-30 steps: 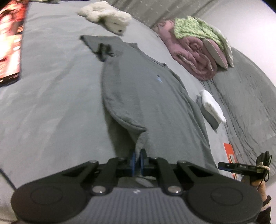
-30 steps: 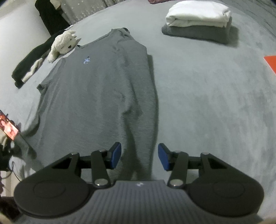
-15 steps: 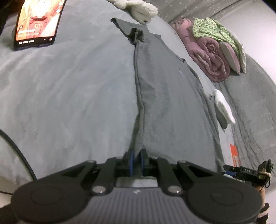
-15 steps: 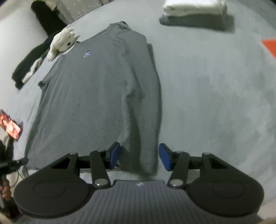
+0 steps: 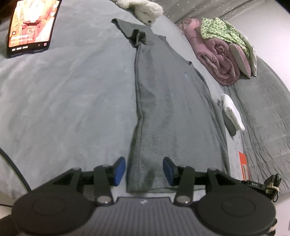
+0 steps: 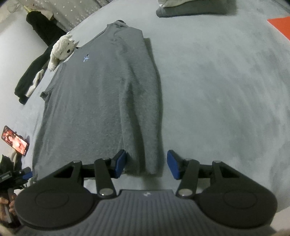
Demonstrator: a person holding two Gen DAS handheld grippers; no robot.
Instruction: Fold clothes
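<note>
The left tongs (image 5: 144,169) are spread wide with nothing between the blue pads, hovering just over the near hem of the grey T-shirt (image 5: 168,112) at its left corner. The right tongs (image 6: 145,164) are likewise released, straddling the hem at the shirt's right edge, where a strip of cloth lies doubled lengthwise over the body.

The T-shirt lies stretched out on the bed (image 5: 72,101), collar far from the tongs, front up (a small blue logo shows on the chest). Its right side is turned in along a long crease; on the left side the body edge runs straight, while the left sleeve (image 5: 130,33) is bunched and sticks out past that edge.

Judging by this, the shirt is partly folded, and the lengthwise folds are the stage in hand. To do it well, each pad pair should close on the hem corner through all layers, not just the top one, or the fold will slide apart when lifted. The bunched sleeve wants flattening inward so it does not leave a lump. The bed's soft blanket may drag the cloth, so lifting slightly beats sliding.

Farther out lie a stack of folded clothes (image 6: 195,9), a plush toy (image 6: 61,49), a lit phone (image 5: 30,27), and a pink quilt (image 5: 213,59) with a green patterned cloth (image 5: 223,30) on it.
</note>
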